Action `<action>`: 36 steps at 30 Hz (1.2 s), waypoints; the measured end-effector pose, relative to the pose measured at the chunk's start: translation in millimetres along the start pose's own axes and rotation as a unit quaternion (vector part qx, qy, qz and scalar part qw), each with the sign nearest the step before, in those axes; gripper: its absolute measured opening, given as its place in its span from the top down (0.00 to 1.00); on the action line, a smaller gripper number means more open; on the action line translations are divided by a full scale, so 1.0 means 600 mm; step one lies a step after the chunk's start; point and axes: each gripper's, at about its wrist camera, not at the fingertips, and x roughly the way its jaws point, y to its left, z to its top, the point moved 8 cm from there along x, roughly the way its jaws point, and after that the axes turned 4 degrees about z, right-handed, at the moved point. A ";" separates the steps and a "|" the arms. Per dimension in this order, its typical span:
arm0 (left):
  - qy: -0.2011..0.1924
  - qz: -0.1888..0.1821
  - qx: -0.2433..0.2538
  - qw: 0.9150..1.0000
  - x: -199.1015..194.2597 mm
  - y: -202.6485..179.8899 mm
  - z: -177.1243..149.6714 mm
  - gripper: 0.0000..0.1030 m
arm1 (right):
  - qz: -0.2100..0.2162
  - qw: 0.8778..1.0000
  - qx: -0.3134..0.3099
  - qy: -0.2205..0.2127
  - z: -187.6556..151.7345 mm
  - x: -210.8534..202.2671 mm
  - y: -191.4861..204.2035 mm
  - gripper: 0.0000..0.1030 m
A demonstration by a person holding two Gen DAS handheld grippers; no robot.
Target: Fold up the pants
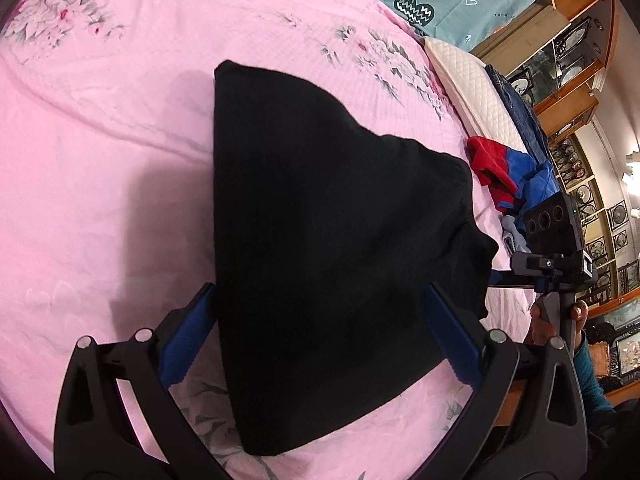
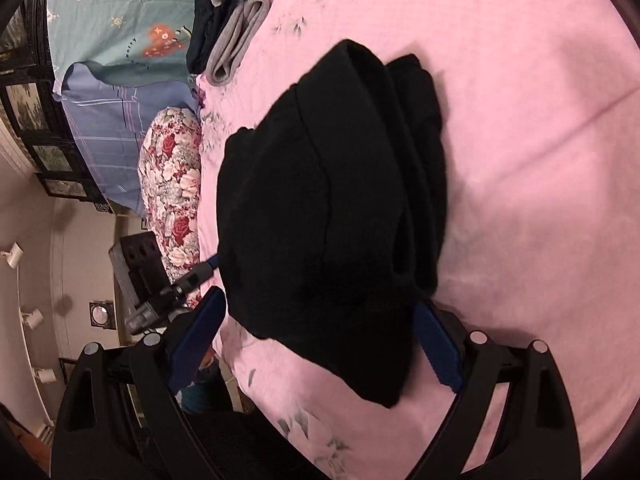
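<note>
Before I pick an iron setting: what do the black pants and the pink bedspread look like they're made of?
Black pants: probably thick fleece or brushed knit; matte, fuzzy edges, soft bulky folds, no sheen. The exact fibre can't be told.
Pink bedspread: seemingly a quilted cotton-like weave; fine grid texture, printed flowers, dull finish, soft creases.

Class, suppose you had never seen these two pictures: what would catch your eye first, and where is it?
The folded black pants dominate, lying mid-bed on the pink floral bedspread, between the wide-open blue-padded fingers of the left gripper and the right gripper. Next, a red-and-blue garment near the bed's right edge, and folded grey clothes at the far end.
</note>
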 end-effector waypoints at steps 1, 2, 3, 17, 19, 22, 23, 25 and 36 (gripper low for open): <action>0.002 -0.002 0.000 1.000 0.002 0.001 -0.001 0.02 | -0.004 1.000 -0.001 -0.002 -0.001 0.001 0.001 0.11; 0.005 -0.004 -0.001 1.000 0.004 0.003 -0.003 0.02 | -0.007 1.000 -0.005 -0.002 -0.003 0.002 0.002 0.11; 0.007 -0.004 -0.001 1.000 0.006 0.003 -0.004 0.02 | -0.013 1.000 -0.009 0.003 -0.009 0.001 0.001 0.11; 0.010 -0.042 -0.001 0.999 0.017 0.003 -0.007 0.02 | -0.058 0.997 -0.043 -0.028 -0.011 0.025 0.005 0.50; 0.010 -0.047 -0.004 0.999 0.018 0.004 -0.005 0.02 | -0.061 0.997 -0.034 -0.029 -0.013 0.019 -0.016 0.70; 0.010 -0.052 -0.004 0.999 0.019 0.004 -0.001 0.02 | -0.061 0.996 -0.048 -0.042 -0.017 0.004 -0.026 0.75; 0.010 -0.052 -0.005 0.999 0.021 0.003 0.001 0.02 | -0.065 0.995 -0.056 -0.044 -0.018 0.003 -0.026 0.75; 0.009 -0.049 -0.005 0.999 0.026 0.001 0.006 0.02 | -0.061 0.996 -0.057 -0.042 -0.018 0.003 -0.027 0.76; -0.004 0.019 0.048 0.999 0.048 -0.017 0.015 0.02 | -0.067 0.995 -0.065 -0.045 -0.029 -0.001 -0.029 0.77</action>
